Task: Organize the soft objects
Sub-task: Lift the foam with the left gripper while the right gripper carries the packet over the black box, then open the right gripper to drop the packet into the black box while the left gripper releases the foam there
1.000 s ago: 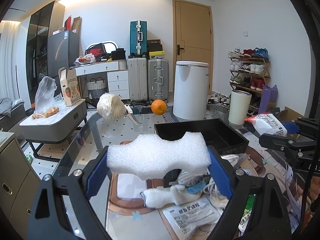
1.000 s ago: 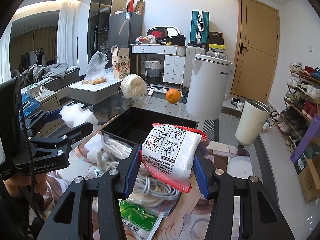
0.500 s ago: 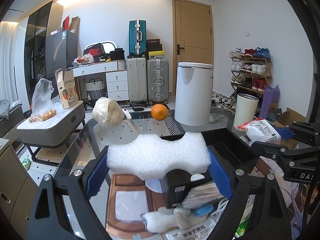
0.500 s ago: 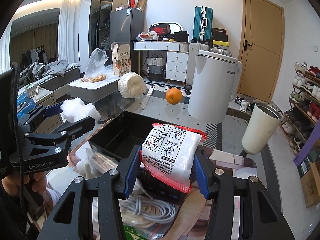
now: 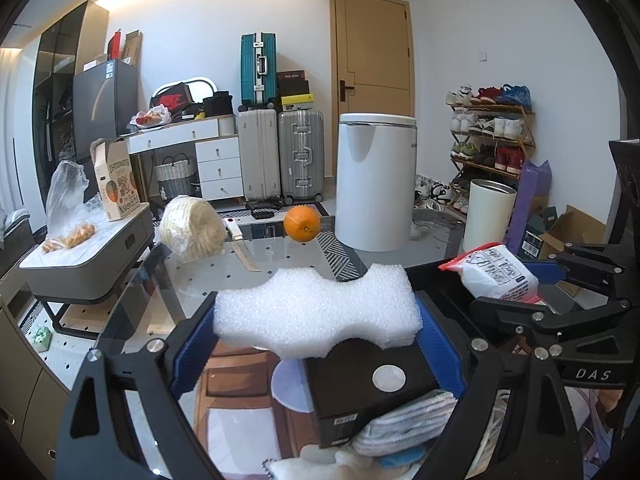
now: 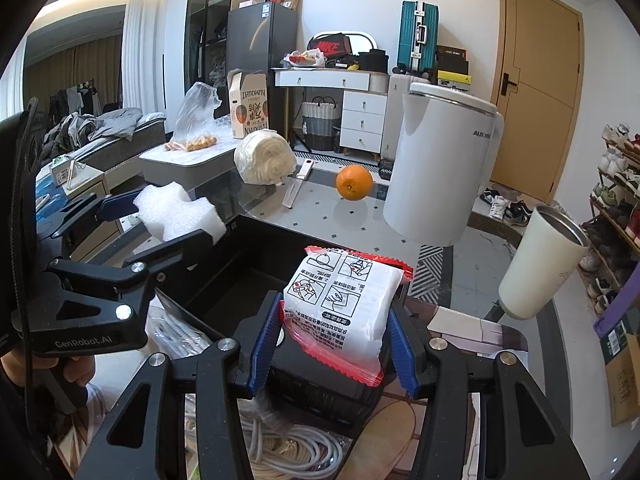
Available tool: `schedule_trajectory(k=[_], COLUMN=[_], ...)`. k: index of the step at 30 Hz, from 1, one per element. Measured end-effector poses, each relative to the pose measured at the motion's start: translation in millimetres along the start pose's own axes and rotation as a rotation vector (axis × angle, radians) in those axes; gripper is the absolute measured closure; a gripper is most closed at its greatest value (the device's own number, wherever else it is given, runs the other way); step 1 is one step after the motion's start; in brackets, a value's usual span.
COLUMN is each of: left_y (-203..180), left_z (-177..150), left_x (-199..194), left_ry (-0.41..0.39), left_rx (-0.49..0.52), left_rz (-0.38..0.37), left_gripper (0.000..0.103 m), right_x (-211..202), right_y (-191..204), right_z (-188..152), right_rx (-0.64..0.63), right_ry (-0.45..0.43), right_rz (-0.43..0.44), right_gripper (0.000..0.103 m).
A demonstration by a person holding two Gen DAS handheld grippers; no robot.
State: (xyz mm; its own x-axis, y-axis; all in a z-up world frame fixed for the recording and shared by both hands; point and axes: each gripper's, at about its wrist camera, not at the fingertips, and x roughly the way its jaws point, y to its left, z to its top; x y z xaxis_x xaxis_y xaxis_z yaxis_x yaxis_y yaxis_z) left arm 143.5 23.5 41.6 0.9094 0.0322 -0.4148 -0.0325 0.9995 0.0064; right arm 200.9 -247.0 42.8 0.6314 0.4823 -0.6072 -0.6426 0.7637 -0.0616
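An orange (image 5: 302, 224) rests on the glass desk (image 5: 276, 258) beside a white kettle (image 5: 374, 181) at 3 o'clock; a bagged noodle bundle (image 5: 193, 231) and knife (image 5: 241, 245) lie at 9 o'clock. Suitcases (image 5: 280, 160) line the far wall at 12 o'clock.

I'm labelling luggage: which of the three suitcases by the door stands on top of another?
The teal suitcase; it stands upright on the white suitcase, while the silver suitcase beside it stands on the floor.
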Motion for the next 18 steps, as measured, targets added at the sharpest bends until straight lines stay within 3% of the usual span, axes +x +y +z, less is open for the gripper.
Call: schedule_trajectory(k=[18], left_y=[-6.5], left_z=[-0.1], left_x=[26.4], left_ry=[0.038], left_rx=[0.015], left_rz=[-0.036], left_gripper=[0.012], right_x=[29.6], right_y=[-2.0], right_z=[1.7], right_rx=[-0.047], right_ry=[0.041], right_rz=[0.013], right_gripper=[0.050])
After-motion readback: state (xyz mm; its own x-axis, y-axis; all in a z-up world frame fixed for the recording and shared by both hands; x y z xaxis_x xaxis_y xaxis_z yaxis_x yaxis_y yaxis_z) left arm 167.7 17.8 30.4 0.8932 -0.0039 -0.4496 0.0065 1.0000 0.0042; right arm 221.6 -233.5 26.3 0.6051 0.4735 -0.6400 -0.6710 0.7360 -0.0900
